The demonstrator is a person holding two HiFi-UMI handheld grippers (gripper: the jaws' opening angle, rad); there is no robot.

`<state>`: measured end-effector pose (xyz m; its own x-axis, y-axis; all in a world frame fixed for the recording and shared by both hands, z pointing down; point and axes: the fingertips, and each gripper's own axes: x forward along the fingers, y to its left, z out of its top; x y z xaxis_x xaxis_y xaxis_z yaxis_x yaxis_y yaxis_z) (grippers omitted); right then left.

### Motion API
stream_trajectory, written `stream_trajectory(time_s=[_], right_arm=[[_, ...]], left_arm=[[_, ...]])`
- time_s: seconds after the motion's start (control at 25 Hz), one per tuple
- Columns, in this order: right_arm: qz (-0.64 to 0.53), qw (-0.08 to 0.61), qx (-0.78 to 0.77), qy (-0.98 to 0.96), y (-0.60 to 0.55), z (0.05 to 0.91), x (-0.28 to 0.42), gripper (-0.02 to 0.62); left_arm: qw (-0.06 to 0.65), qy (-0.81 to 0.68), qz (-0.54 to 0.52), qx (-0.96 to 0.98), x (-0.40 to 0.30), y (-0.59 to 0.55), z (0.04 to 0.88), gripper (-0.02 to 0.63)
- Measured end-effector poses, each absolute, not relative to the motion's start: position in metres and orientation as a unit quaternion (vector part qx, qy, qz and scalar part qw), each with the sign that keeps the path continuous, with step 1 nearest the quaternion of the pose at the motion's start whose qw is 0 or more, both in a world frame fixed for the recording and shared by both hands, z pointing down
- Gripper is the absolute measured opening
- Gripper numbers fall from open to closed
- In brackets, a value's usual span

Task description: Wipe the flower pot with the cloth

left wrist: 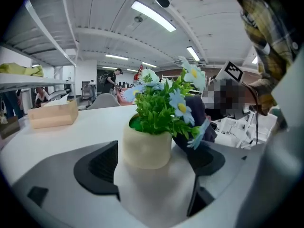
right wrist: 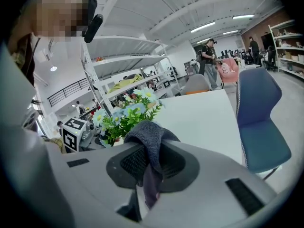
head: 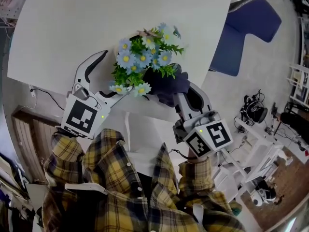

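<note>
A cream flower pot (left wrist: 146,150) with green leaves and blue and white daisies (head: 145,57) stands on the white table (head: 96,18). In the head view the blooms hide most of the pot. My left gripper (head: 116,71) is open, one jaw on each side of the pot, with a gap between each pad and the pot wall. Just right of the flowers, my right gripper (head: 186,96) is shut on a dark grey cloth (right wrist: 147,146). The cloth (head: 169,86) bunches over the jaw tips and lies against the plant's right side.
A blue chair (head: 244,33) stands off the table's right edge. On the table to the left of the pot, in the left gripper view, sits a tan tissue box (left wrist: 52,114). White shelving and cables (head: 256,110) crowd the floor at the right.
</note>
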<state>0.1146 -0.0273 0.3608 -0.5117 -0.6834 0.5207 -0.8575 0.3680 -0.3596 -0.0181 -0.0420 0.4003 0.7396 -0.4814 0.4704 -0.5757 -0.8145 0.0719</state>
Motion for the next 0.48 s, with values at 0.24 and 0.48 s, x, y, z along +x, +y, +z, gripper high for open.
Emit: stream_trajectory(time_s=[0.24,0.48], right_arm=[[0.31,0.148,0.464,-0.817,-0.029,0.366,0.113,0.035],[0.323,0.148,0.446,-0.821,-0.036,0.376,0.101,0.035]], left_arm=[[0.093,-0.259,0.23,0.933,-0.01,-0.053,0.403,0.436],[0.094,-0.24,0.236,0.937,-0.004,-0.063,0.407,0.436]])
